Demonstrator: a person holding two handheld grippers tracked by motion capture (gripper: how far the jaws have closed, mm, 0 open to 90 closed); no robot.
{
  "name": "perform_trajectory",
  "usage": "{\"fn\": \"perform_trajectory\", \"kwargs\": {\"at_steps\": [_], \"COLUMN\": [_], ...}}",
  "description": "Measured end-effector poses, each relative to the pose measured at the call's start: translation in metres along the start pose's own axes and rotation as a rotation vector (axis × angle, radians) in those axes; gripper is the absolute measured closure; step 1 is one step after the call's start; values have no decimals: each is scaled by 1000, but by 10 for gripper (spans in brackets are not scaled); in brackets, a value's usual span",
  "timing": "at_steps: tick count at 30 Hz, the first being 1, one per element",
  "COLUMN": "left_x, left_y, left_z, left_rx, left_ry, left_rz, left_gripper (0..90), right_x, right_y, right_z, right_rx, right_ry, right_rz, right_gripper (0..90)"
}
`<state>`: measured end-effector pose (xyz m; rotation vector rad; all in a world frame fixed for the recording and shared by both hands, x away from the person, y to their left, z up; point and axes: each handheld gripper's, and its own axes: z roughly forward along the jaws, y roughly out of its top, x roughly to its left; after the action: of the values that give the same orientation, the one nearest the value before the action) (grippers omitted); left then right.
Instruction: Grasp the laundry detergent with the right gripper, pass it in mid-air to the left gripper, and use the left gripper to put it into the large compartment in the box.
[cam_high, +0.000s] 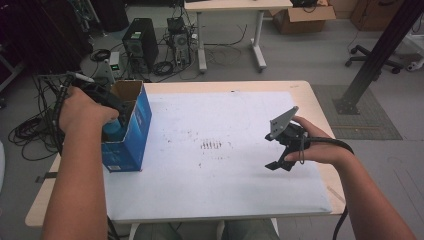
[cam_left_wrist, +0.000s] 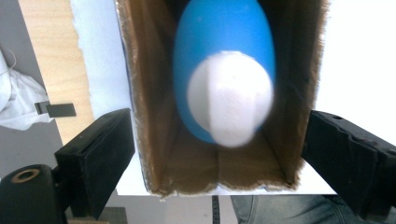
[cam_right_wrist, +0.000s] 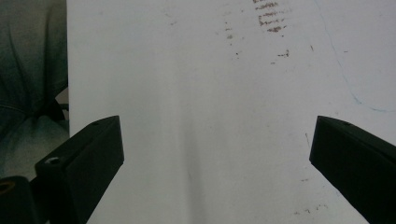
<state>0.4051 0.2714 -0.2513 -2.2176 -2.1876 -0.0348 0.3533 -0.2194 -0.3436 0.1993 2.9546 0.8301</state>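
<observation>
On the bench's left edge (cam_high: 165, 86), we are hovering our released left hand-held gripper (cam_left_wrist: 219, 149) over the blue bottle (cam_left_wrist: 223, 46) in the box (cam_high: 131, 131), risking snagging its wall and tipping it.

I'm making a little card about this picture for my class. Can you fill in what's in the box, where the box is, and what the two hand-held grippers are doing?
Box: open blue cardboard box, standing at the left edge of the white sheet
Inside box: blue bottle with a white cap, cap pointing up at the opening
Left hand-held gripper: above the box opening, jaws open, one to each side of the box, not touching the bottle
Right hand-held gripper: over the sheet's right part, jaws open, holding nothing
Marks: small brown smudges mid-sheet
</observation>
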Motion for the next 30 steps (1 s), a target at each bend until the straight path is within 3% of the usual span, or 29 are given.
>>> {"fn": "perform_trajectory", "kwargs": {"at_steps": [13, 19, 22, 30], "left_x": [-9, -17, -22, -53], "left_y": [-10, -12, -13, -15], "left_z": [-29, -35, -38, -57], "left_rx": [-43, -38, -34, -55], "left_ry": [14, 29, 25, 15], "left_rz": [26, 46, 77, 266], "left_gripper": [52, 3, 2, 2], "right_x": [5, 6, 7, 6], "right_y": [3, 5, 6, 8], "right_z": [-12, -16, -18, -26], "right_rx": [-12, -13, -11, -9], "right_ry": [-14, -18, -19, -25], "right_rz": [-15, -18, -17, -21], "right_gripper": [31, 31, 31, 32]}}
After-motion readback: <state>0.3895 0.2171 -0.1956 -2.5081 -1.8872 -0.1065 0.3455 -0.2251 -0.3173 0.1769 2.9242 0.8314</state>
